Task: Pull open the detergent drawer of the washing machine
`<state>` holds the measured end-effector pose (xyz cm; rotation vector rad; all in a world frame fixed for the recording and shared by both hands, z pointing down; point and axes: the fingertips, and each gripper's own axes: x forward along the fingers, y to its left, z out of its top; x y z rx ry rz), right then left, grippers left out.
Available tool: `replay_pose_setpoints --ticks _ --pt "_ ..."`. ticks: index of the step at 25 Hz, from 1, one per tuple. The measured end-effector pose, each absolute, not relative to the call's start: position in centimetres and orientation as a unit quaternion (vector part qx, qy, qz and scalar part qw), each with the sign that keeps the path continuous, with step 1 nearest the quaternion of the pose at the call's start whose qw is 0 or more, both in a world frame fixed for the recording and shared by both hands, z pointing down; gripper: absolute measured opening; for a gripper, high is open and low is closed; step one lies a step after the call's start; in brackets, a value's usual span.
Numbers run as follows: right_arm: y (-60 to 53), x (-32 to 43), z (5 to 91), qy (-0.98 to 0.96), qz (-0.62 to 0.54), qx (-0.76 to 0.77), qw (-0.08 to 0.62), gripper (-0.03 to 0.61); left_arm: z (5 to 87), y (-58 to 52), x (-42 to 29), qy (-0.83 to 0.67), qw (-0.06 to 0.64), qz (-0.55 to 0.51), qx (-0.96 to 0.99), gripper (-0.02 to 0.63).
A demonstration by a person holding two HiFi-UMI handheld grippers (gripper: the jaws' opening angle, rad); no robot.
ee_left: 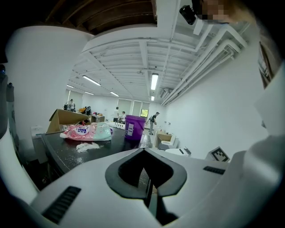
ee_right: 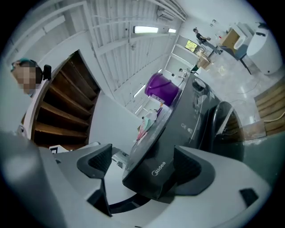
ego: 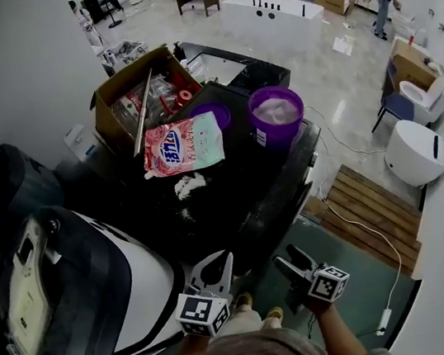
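Right gripper (ee_right: 144, 164) fills the bottom of its own view with its jaws spread wide and gripping nothing. Between them stands the dark front corner of the washing machine (ee_right: 196, 116), a block with a brand name on it. This block looks to be the detergent drawer (ee_right: 153, 171). The pad on the view's left stands well clear of the drawer. The pad on the view's right sits just beside its far face, and I cannot tell whether it touches. The drawer front lies flush with the rest of the dark panel, above the round door (ee_right: 220, 124).

From the head view, the right gripper (ego: 289, 260) hangs low at the near front edge of the washing machine (ego: 243, 202), and the left gripper (ego: 216, 269) is just beside it. In the left gripper view, the left gripper (ee_left: 143, 151) has its jaws closed together with nothing between them, and it points across the dark machine top.

On that top lie a pink detergent bag (ego: 182, 145), some spilled white powder (ego: 190, 186), a purple bucket (ego: 276, 114) and an open cardboard box (ego: 120, 88).
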<state>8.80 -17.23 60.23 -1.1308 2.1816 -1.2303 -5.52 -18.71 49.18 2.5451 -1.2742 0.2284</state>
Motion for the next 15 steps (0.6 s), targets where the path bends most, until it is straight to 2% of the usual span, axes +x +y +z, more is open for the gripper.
replay_pose_setpoints --ticks 7,15 --pt "-18.7 6.8 63.3 0.759 -0.495 -0.355 0.229 0.431 49.9 -18.7 -6.2 -0.442 0.154 0.089 0.879 0.02" --pt "-20.4 4.5 64.0 0.774 -0.491 -0.307 0.254 0.433 50.7 -18.5 -7.0 -0.446 0.166 0.097 0.874 0.02"
